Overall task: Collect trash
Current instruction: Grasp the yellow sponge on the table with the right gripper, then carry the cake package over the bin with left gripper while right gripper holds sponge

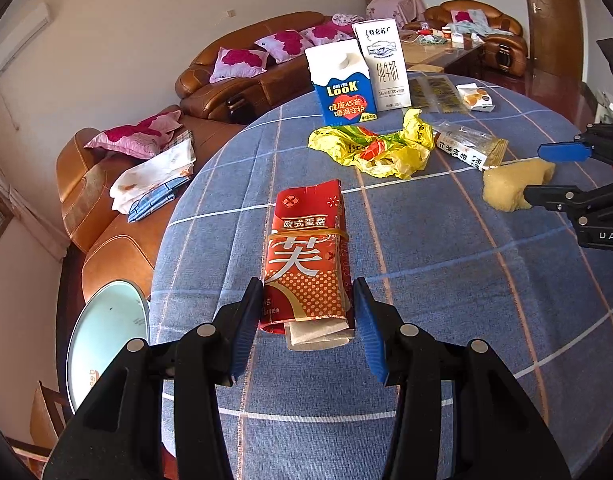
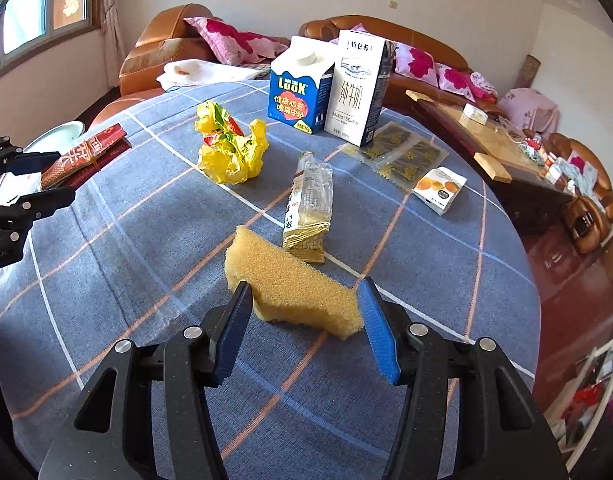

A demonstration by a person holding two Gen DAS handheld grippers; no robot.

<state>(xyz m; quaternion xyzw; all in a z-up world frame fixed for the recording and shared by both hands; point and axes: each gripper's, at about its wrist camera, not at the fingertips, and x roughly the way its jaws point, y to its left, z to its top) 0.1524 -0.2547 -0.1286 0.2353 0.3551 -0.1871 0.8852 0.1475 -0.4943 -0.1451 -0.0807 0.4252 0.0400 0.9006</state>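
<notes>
1. Blue plaid cloth covers the round worktop [image 1: 446,280]; trash lies scattered on it.
2. Left tongs [image 1: 308,322] clamped on the red folded cake wrapper bundle bound with a rubber band [image 1: 306,256], both blue pads pressing its near end, at the worktop's left edge.
3. Right tongs [image 2: 306,312] straddle the yellow sponge chunk [image 2: 290,284]; left pad touches it, right pad sits at its tip, firm grip cannot be told.
4. Crumpled yellow plastic bag [image 2: 230,148] mid-worktop, beside the clear-and-gold biscuit wrapper [image 2: 310,204].
5. Blue-white LOOK carton [image 2: 298,92] and white milk carton [image 2: 358,88] stand upright, touching, at the far side.
6. Small white snack packet with orange print [image 2: 438,188] lies right of the flat clear sachets [image 2: 402,156].
</notes>
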